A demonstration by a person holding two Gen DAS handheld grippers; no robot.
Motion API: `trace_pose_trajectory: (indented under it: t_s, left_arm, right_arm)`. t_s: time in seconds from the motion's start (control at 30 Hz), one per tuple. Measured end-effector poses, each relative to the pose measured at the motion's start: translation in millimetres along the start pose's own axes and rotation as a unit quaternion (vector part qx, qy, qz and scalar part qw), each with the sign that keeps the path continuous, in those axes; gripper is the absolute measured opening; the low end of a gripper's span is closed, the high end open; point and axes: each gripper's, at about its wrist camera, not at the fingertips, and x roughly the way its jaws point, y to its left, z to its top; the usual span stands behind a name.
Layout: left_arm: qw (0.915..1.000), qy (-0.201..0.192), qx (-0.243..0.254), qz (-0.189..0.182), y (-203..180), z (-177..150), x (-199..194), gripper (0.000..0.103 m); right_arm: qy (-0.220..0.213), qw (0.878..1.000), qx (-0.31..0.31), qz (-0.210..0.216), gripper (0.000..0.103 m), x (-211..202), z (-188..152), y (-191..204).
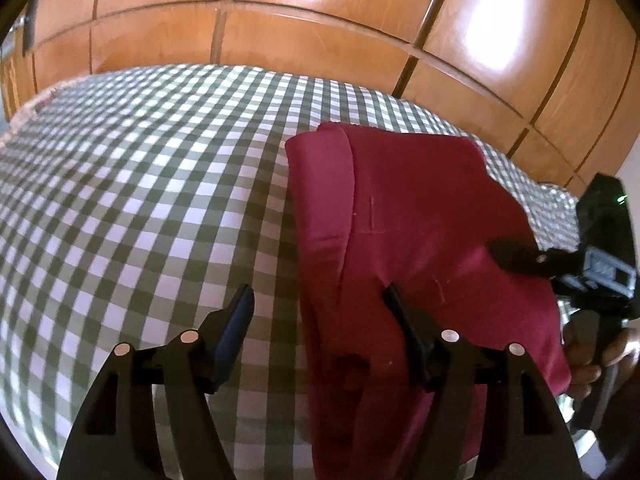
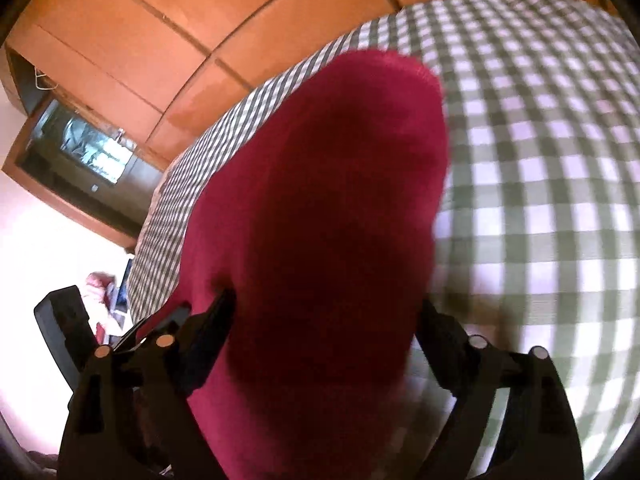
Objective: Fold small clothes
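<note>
Wooden wardrobe panels [image 1: 320, 20] fill the background behind a bed covered in a green-and-white checked sheet [image 1: 140, 180], and we see the same sheet [image 2: 540, 160] from the right wrist view. On it lies the red garment [image 1: 420, 220], already folded over at least once, with a narrow flap along its far-left edge. Our left claw [image 1: 318, 300] hangs over the garment's left border with its jaws spread wide: one fingertip sits over bare sheet to the left, the other over red cloth to the right, and nothing is pinched between them. Ahead and to the right of that claw, our right claw [image 1: 516, 258] reaches in over the garment's right side, the hand [image 1: 588, 360] holding it just visible at the frame edge. From the right wrist view, the red garment [image 2: 320, 220] fills the space straight ahead of our right claw [image 2: 324, 308], blurred and close to the lens, with cloth lying between the two spread fingers; we cannot tell whether they press on it. To the left of that claw, a dark cabinet [image 2: 76, 152] stands against a pale wall.
</note>
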Motion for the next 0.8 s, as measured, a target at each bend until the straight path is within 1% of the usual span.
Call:
trace_pose_trajectory:
  t_s: [0.03, 0.07, 0.1, 0.13, 0.17, 0.23, 0.3, 0.37, 0.5, 0.6, 0.67, 0.7, 0.8]
  left_arm:
    - [0.9999, 0.003, -0.009, -0.012, 4, -1, 1, 0.063]
    - [0.9993, 0.006, -0.020, -0.032, 7, -1, 2, 0.059]
    - [0.9978, 0.011, -0.032, -0.058, 10, -2, 3, 0.047]
    - [0.9949, 0.016, -0.047, -0.088, 14, -2, 3, 0.038]
    - [0.9931, 0.019, -0.055, -0.102, 14, -2, 3, 0.036]
    - [0.9923, 0.019, -0.051, -0.112, 10, -2, 1, 0.030]
    - [0.9913, 0.020, -0.048, -0.121, 4, -1, -2, 0.028]
    - [0.9890, 0.021, -0.044, -0.140, -7, 2, -5, 0.026]
    - [0.9851, 0.030, -0.008, -0.169, -46, 11, -3, 0.026]
    - [0.9797, 0.042, 0.039, -0.192, -96, 21, 8, 0.026]
    - [0.9740, 0.048, 0.078, -0.207, -138, 28, 18, 0.026]
    - [0.9703, 0.051, 0.100, -0.214, -164, 33, 25, 0.026]
    - [0.9623, 0.063, 0.139, -0.225, -218, 42, 45, 0.026]
  right_arm:
    - [-0.002, 1.000, -0.002, -0.002, 0.074, -1, -3, 2]
    - [-0.004, 1.000, -0.006, -0.003, 0.070, -1, -3, 5]
    - [-0.006, 1.000, -0.012, -0.005, 0.062, -4, -3, 8]
    - [-0.009, 1.000, -0.019, -0.009, 0.056, -8, -4, 12]
    - [-0.011, 1.000, -0.025, -0.013, 0.054, -11, -4, 15]
    - [-0.022, 0.999, -0.042, -0.023, 0.048, -22, -8, 26]
    - [-0.037, 0.998, -0.052, -0.028, 0.047, -34, -11, 34]
    - [-0.055, 0.996, -0.058, -0.032, 0.046, -51, -15, 36]
    - [-0.096, 0.993, -0.051, -0.048, 0.046, -97, -24, 23]
    - [-0.134, 0.988, -0.034, -0.072, 0.046, -138, -28, -1]
    - [-0.155, 0.984, -0.020, -0.088, 0.046, -162, -30, -19]
    - [-0.169, 0.980, -0.011, -0.101, 0.046, -177, -31, -31]
    - [-0.200, 0.970, 0.018, -0.135, 0.046, -210, -34, -64]
